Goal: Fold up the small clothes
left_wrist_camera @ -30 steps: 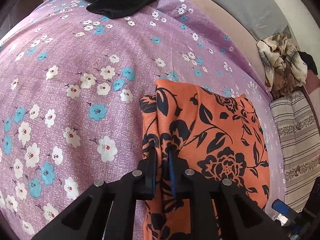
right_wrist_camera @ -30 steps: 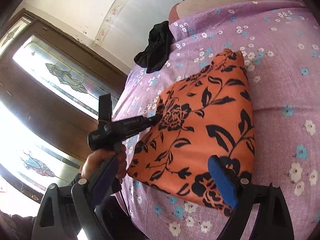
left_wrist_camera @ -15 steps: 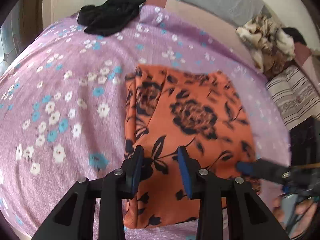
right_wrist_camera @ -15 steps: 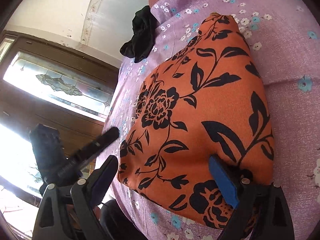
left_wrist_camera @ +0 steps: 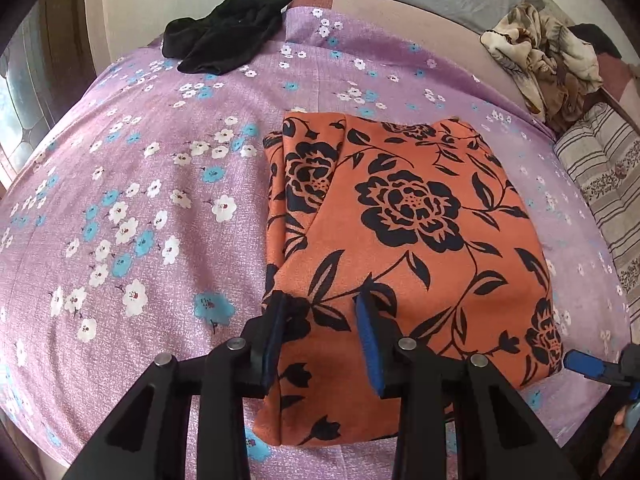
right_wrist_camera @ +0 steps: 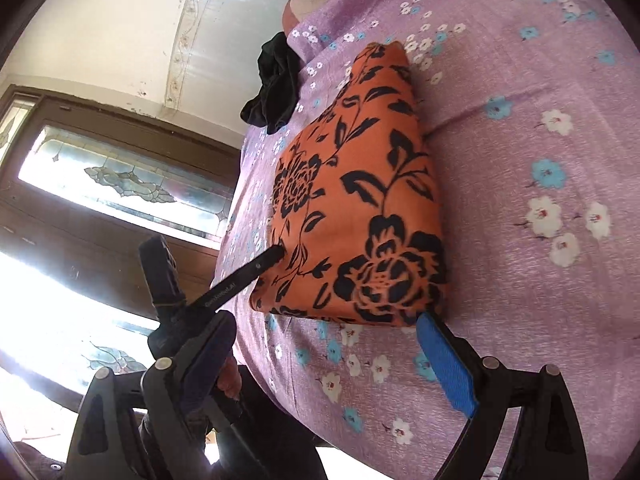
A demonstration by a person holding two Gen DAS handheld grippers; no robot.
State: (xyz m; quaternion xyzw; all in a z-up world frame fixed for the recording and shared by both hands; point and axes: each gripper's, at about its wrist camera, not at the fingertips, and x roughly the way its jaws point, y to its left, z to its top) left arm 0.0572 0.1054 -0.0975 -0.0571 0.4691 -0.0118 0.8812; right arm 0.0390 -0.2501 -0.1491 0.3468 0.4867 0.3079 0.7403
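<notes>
The folded orange cloth (left_wrist_camera: 404,264) lies near the bed's (left_wrist_camera: 132,208) front edge, under the left gripper (left_wrist_camera: 320,340), whose parted jaws have let it go since a second ago; the right gripper (right_wrist_camera: 328,356) stands released just beside its corner.

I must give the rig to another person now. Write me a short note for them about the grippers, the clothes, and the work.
Left gripper: open, over the near edge of the orange flowered cloth, holding nothing.
Right gripper: open wide, off the cloth's corner, empty.
Cloth lies folded flat on the purple bedsheet.
Black garment sits crumpled at the far end, apparently not yet folded.
Done: orange cloth looks folded.
Left: probably the black garment.
</notes>
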